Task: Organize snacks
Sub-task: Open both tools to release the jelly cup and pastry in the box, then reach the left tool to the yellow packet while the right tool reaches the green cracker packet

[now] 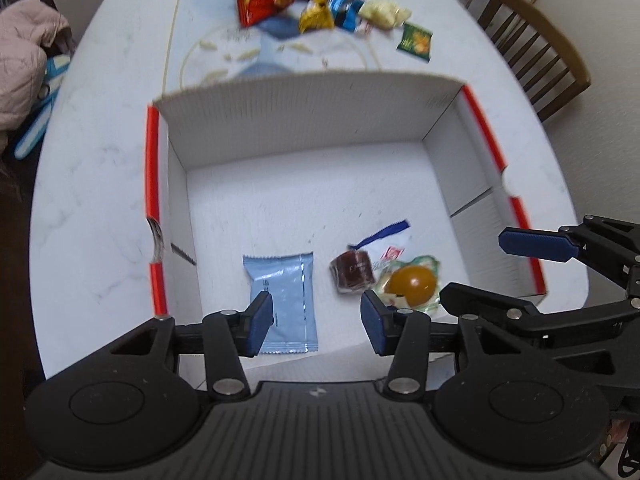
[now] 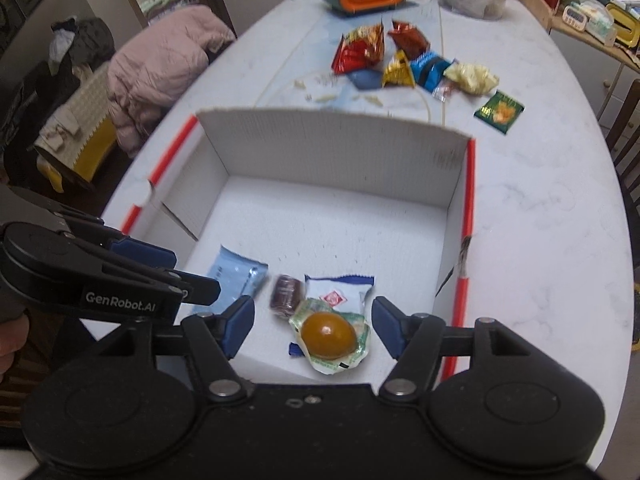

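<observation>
While above the white box (image 1: 304,120), both sets of fingers apart and empty: left gripper (image 1: 316,322), right gripper (image 2: 313,326). Inside, on the box floor: pale blue packet (image 1: 286,296), brown candy (image 1: 354,272), wrapped egg (image 2: 329,334). Beyond the box, on the surface (image 1: 100,128): loose snacks (image 1: 320,4).

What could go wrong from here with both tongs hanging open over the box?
The left tongs and right tongs hang close together, so they might collide when reaching out. The box's far wall stands between them and the snack pile; a low reach could catch it and shove the box.
</observation>
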Available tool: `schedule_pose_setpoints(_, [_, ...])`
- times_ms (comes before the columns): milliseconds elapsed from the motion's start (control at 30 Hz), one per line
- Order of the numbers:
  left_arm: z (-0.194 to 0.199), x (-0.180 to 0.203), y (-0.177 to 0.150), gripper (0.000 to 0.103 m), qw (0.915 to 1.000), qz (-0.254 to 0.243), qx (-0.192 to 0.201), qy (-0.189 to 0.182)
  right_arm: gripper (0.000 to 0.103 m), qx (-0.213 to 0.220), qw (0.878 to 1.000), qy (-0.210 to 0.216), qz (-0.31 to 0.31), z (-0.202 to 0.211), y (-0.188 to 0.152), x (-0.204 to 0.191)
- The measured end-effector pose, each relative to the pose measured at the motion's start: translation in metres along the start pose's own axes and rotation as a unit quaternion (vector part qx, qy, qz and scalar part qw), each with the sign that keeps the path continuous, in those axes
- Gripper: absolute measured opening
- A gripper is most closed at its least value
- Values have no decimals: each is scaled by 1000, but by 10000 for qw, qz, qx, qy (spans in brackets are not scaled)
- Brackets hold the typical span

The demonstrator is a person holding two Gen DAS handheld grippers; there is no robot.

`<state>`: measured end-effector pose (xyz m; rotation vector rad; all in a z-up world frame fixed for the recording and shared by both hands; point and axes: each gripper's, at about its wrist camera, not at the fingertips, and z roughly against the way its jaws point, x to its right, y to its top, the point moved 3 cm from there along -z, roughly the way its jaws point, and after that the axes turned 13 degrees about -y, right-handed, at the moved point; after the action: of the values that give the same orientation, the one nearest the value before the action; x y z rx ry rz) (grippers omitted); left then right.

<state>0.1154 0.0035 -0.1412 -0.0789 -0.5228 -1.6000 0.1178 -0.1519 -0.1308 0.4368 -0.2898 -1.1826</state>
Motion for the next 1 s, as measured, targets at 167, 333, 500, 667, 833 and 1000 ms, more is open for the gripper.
schedule_pose_setpoints(167, [21, 11, 4, 48, 9995, -187, 251, -26, 72, 251, 9997, 34, -54, 24, 7, 5])
schedule_pose_setpoints(333, [47, 25, 13, 57, 9976, -411, 562, 5, 77, 528, 9985, 42, -121, 49, 17, 13])
schedule_pose_setpoints(500, [69, 35, 28, 61, 9952, -519, 827, 35, 85, 767, 9968, 20, -231, 69, 33, 27])
schedule_pose_setpoints(667, [83, 42, 52, 67, 9928, -580, 1046, 42, 99, 999, 9943, -91, -369, 80, 56, 48])
schedule_pose_setpoints(833, [87, 46, 89, 68, 9929, -531, 1060, 118, 101, 1136, 9925, -140, -423, 83, 87, 74])
schedule_pose_setpoints(1000, [98, 52, 136, 68, 9912, -534, 1178, 298, 101, 1207, 9910, -249, -514, 81, 127, 104])
